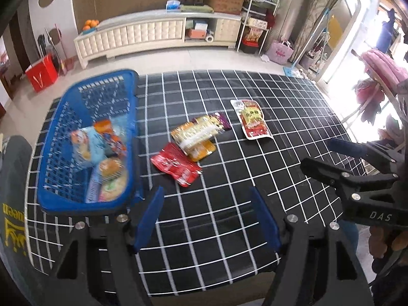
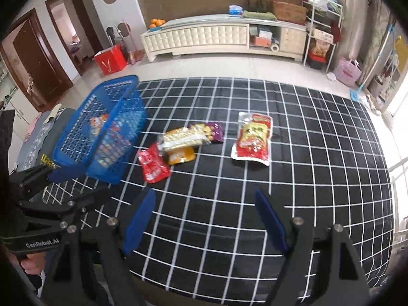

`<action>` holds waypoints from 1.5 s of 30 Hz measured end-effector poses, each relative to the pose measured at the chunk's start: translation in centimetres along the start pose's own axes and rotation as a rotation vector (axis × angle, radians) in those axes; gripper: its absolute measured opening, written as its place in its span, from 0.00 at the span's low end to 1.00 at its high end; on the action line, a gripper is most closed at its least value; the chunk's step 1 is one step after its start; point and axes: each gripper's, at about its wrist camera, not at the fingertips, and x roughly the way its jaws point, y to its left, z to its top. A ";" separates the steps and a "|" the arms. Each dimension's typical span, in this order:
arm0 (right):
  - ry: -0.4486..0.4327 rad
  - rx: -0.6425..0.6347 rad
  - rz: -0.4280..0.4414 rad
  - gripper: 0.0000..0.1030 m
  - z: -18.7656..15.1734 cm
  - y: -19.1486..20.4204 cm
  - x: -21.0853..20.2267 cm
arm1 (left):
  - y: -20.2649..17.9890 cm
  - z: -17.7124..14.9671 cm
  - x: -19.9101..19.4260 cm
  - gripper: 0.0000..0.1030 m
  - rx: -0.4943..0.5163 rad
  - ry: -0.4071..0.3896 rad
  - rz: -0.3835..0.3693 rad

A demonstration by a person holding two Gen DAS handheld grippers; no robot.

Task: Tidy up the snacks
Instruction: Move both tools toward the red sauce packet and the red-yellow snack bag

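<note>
A blue plastic basket (image 1: 131, 153) (image 2: 76, 127) stands at the table's left and holds several snack packs. Loose on the black grid cloth lie a red packet (image 1: 176, 167) (image 2: 153, 167), a gold packet (image 1: 196, 134) (image 2: 183, 137) on top of an orange one (image 1: 205, 151) (image 2: 181, 156), a purple packet (image 1: 223, 119) (image 2: 216, 131) and a larger red-and-white pouch (image 1: 253, 118) (image 2: 253, 139). My left gripper (image 1: 207, 216) (image 2: 76, 186) hangs open beside the basket's near corner, nothing between its fingers. To its right, my right gripper (image 2: 206, 219) (image 1: 318, 153) is open and empty, short of the packets.
The cloth (image 1: 229, 191) (image 2: 306, 178) reaches the table's edges on all sides. Beyond the far edge are bare floor, a white low cabinet (image 1: 158, 35) and a red box (image 1: 42, 72). A pink garment on a chair (image 1: 382, 68) is at the right.
</note>
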 end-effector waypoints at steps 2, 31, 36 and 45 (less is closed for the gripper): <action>0.011 0.011 -0.002 0.81 -0.2 -0.8 0.7 | -0.5 0.0 1.1 0.67 -0.010 0.017 0.003; 0.164 0.103 0.024 0.81 -2.3 -5.5 11.8 | 2.6 -0.4 15.2 0.67 -0.267 0.139 0.099; 0.182 0.106 0.043 0.81 -2.3 -5.5 12.7 | 4.2 -0.1 16.4 0.67 -0.331 0.129 0.121; 0.192 0.098 0.040 0.81 -2.7 -6.2 13.3 | 4.6 0.7 17.9 0.66 -0.327 0.074 0.172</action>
